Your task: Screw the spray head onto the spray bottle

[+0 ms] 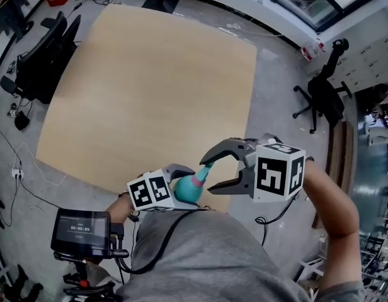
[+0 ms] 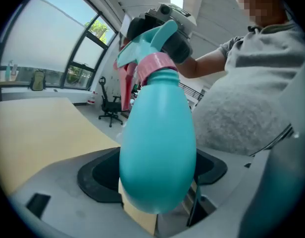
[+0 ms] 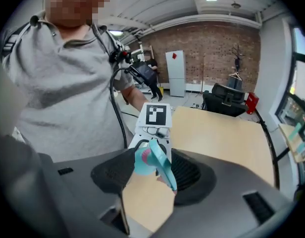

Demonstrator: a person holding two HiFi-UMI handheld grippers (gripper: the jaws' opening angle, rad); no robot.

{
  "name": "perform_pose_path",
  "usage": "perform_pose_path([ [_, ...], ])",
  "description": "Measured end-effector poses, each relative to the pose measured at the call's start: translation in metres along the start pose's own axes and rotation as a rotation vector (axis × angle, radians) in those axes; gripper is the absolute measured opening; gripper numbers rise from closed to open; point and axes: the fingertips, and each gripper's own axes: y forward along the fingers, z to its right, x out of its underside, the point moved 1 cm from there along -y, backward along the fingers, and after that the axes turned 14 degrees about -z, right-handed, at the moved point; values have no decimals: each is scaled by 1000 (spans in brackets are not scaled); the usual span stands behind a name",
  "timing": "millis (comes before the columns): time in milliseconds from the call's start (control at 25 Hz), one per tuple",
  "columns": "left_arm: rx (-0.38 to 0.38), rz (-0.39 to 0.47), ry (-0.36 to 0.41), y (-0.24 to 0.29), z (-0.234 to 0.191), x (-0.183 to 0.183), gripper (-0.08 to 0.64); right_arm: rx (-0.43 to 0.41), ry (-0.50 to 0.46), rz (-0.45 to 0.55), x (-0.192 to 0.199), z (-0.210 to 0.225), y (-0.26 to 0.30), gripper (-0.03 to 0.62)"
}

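The spray head (image 2: pixel 152 41) is already seated on the neck of the teal spray bottle (image 2: pixel 157 148), its pink collar (image 2: pixel 155 63) meeting the bottle's shoulder with no gap that can be made out. The placing is therefore judged done, and only the turning, or the last of it, is left; how far the thread has been taken up cannot be told. The bottle is held in the air over the near edge of the surface (image 1: pixel 150 93), close to the person's torso. Its body is clamped in the left claw (image 1: pixel 181 184), while the right claw (image 3: pixel 152 175) is closed narrowly about the spray head, whose width appears to fill the gap between the pads. The collar's seating is shown plainly only in the left gripper view. The trigger hanging between the pads is shown in the right gripper view. Both claws and the otherwise bare surface are shown together only in the head view.
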Motion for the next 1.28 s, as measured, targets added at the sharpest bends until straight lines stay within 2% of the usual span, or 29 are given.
perform_pose_path([
  [160, 144, -37, 71, -2, 28, -11, 405, 44, -187, -45, 2, -15, 0, 213],
  [280, 227, -59, 117, -4, 34, -12, 405, 5, -225, -20, 2, -24, 0, 213],
  [360, 282, -72, 168, -5, 38, -13, 405, 0, -244, -37, 4, -24, 3, 213],
  [520, 424, -89, 198, -2, 42, -7, 405, -58, -254, -57, 10, -31, 13, 210],
  [560, 456, -86, 201, -1, 44, -6, 405, -78, -254, -58, 13, -34, 17, 199],
  [600, 482, -82, 208, 0, 45, -6, 405, -95, -251, -54, 16, -38, 19, 148],
  [720, 530, -70, 215, 3, 49, -4, 405, -127, -206, -7, 22, -45, 24, 135],
  [840, 575, -43, 166, 9, 49, -2, 405, -131, -152, -2, 30, -50, 28, 133],
  [920, 613, -25, 97, 13, 48, -1, 405, -104, -147, -66, 37, -53, 30, 132],
  [1040, 661, -10, 22, 18, 47, -1, 405, -24, -191, -192, 46, -57, 35, 132],
  [1200, 675, 43, 8, 20, 48, 0, 405, 116, -242, -235, 48, -66, 38, 132],
  [1280, 674, 70, 20, 21, 49, -1, 405, 198, -337, -249, 50, -73, 38, 132],
])
